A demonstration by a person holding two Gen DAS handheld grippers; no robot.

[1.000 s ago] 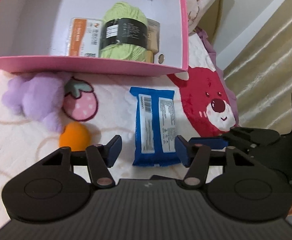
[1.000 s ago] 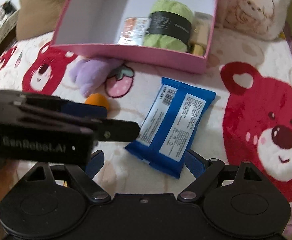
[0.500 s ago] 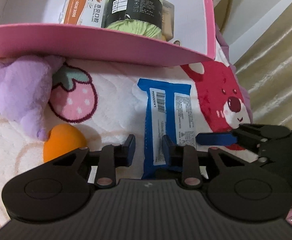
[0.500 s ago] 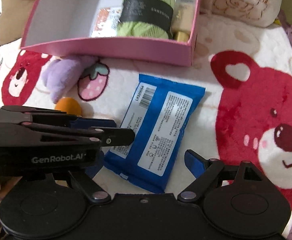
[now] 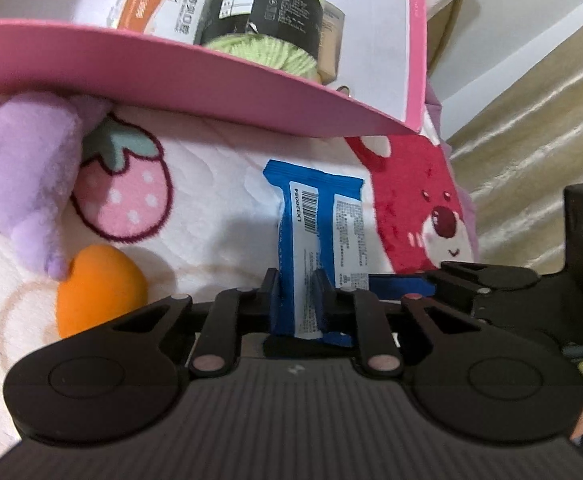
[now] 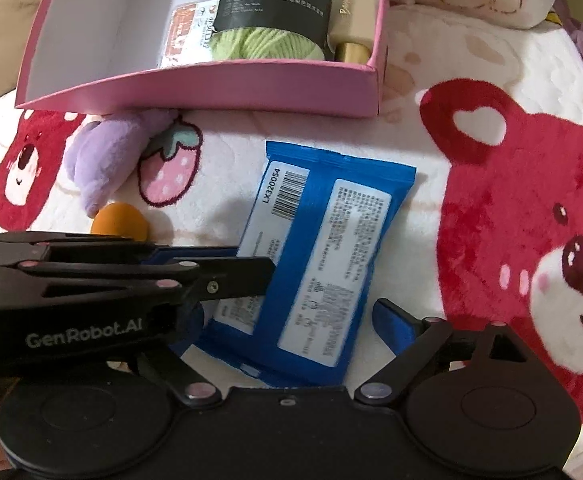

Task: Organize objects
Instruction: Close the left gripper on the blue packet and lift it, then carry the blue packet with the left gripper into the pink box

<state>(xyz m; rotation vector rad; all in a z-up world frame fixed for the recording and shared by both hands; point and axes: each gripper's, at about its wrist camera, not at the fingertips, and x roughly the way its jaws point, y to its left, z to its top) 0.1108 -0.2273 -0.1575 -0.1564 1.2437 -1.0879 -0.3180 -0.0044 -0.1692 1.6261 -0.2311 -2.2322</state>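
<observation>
The blue packet (image 5: 318, 240) is shown pinched at its near left edge between the closed fingers of the left gripper (image 5: 297, 296); the rest of the packet lies on the bear-print blanket (image 5: 219, 216), label side up, and extends away from the fingers toward the pink box (image 5: 195, 64). In the right wrist view the same packet (image 6: 323, 256) is seen between the wide-spread fingers of the right gripper (image 6: 287, 320) — nothing is held, and its right fingertip (image 6: 391, 316) stands just beside the packet's near right edge without clear contact. The left gripper (image 6: 247, 268) is seen reaching in from the left, its tips on the packet's left margin. Inside the box, green yarn (image 6: 271, 12) is flanked by an orange-labelled pack (image 6: 189, 28) and a beige tube (image 6: 353, 8). A purple plush (image 5: 19, 168) rests against the box's front wall, with an orange ball (image 5: 99, 292) touching its lower end — both well left of the packet.
</observation>
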